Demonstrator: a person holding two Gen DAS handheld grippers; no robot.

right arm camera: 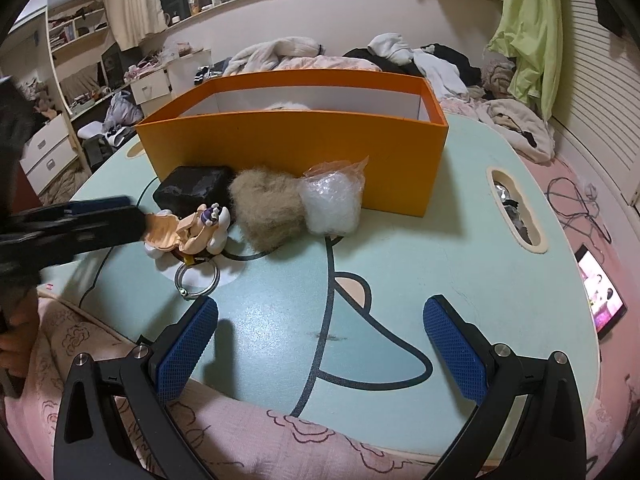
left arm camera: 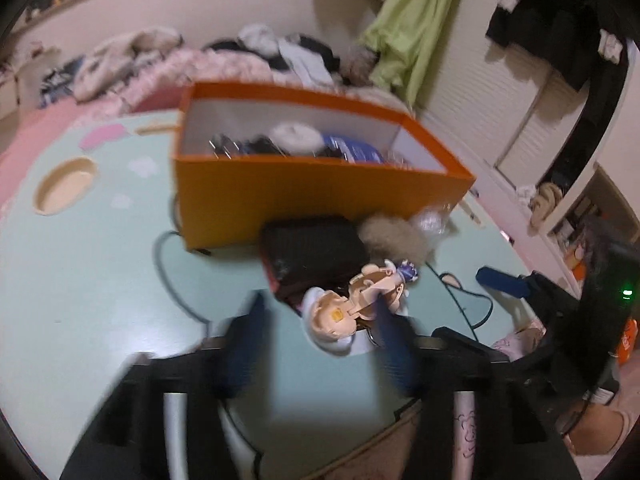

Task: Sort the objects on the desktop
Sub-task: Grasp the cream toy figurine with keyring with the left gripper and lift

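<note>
A small figurine (left arm camera: 340, 316) in peach and white with a purple bit lies on the pale green table (left arm camera: 100, 280), a metal key ring (right arm camera: 198, 276) hanging from it. My left gripper (left arm camera: 320, 320) is blurred and closed around the figurine; in the right wrist view the left gripper (right arm camera: 140, 220) comes in from the left and grips the figurine (right arm camera: 188, 232) at its end. My right gripper (right arm camera: 322, 308) stands open over bare table, nothing between its blue pads (right arm camera: 188, 352). The orange box (left arm camera: 312, 192) behind holds several items.
A black block (right arm camera: 196, 192), a tan wool ball (right arm camera: 268, 212) and a clear plastic bundle (right arm camera: 332, 204) sit against the orange box's (right arm camera: 296, 148) front wall. A black cable (left arm camera: 168, 276) runs across the table. Oval cut-outs (right arm camera: 516, 208) pierce the tabletop. Clothes pile up behind.
</note>
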